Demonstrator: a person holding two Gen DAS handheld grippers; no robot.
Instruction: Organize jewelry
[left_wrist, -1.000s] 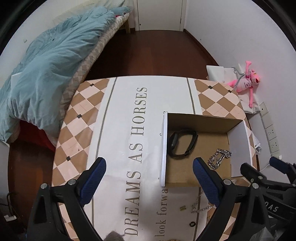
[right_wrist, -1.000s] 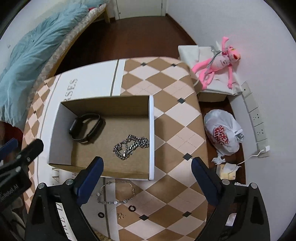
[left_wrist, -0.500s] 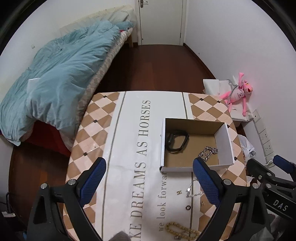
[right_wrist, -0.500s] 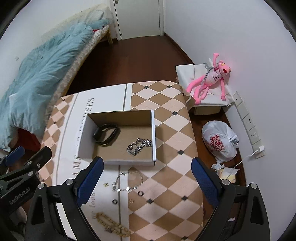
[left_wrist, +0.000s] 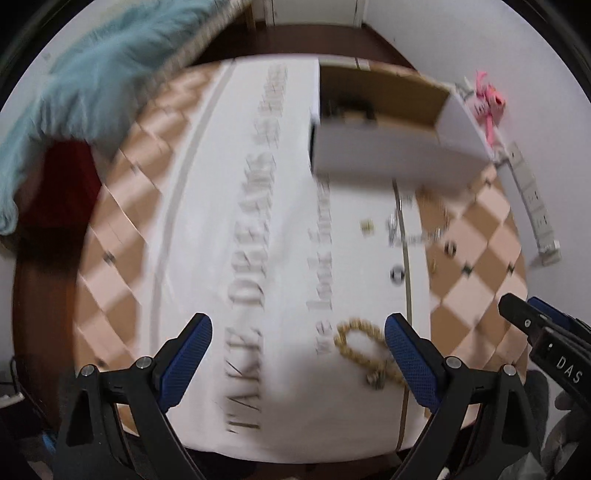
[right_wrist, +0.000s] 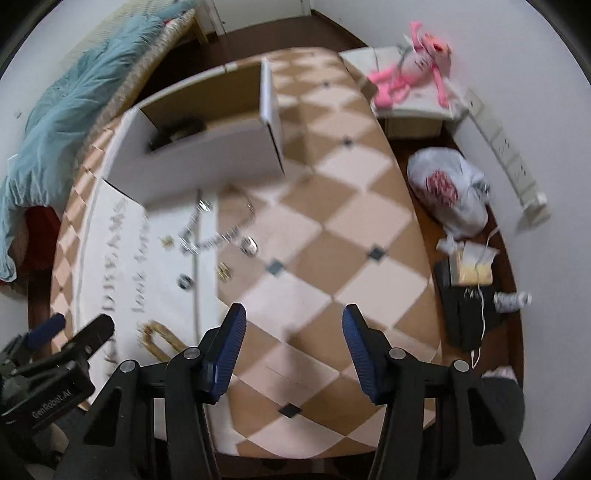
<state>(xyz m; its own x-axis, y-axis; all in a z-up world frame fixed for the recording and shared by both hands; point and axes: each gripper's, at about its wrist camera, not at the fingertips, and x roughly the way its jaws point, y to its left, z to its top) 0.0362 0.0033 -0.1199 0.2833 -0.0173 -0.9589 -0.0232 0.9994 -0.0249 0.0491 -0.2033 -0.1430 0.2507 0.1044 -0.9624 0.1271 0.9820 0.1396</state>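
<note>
Just ahead of the left tool (left_wrist: 297, 334), whose blue pads stand wide apart with nothing between them, a gold bead bracelet (left_wrist: 364, 349) lies on the white strip of the worktop (left_wrist: 207, 229), close against the inner side of that tool's right pad. Off to its right the right tool (right_wrist: 291, 332) hangs over bare checkered cloth, its pads at a narrower gap but also gripping nothing. Farther out from both tools, loose small pieces are scattered on the cloth: a dark ring (left_wrist: 397, 275), a silver ring (right_wrist: 249, 245), a thin silver chain (right_wrist: 221, 230) and small gold bits, all motion-blurred. Beyond them sits the open cardboard box (left_wrist: 388, 155), its white wall facing the tools; something dark (right_wrist: 177, 133) shows inside, too blurred to name. Past the worktop's far right corner a pink plush toy (right_wrist: 417, 74) lies on a low white stand, and far left a teal duvet (left_wrist: 92, 81) hangs off the bed.
</note>
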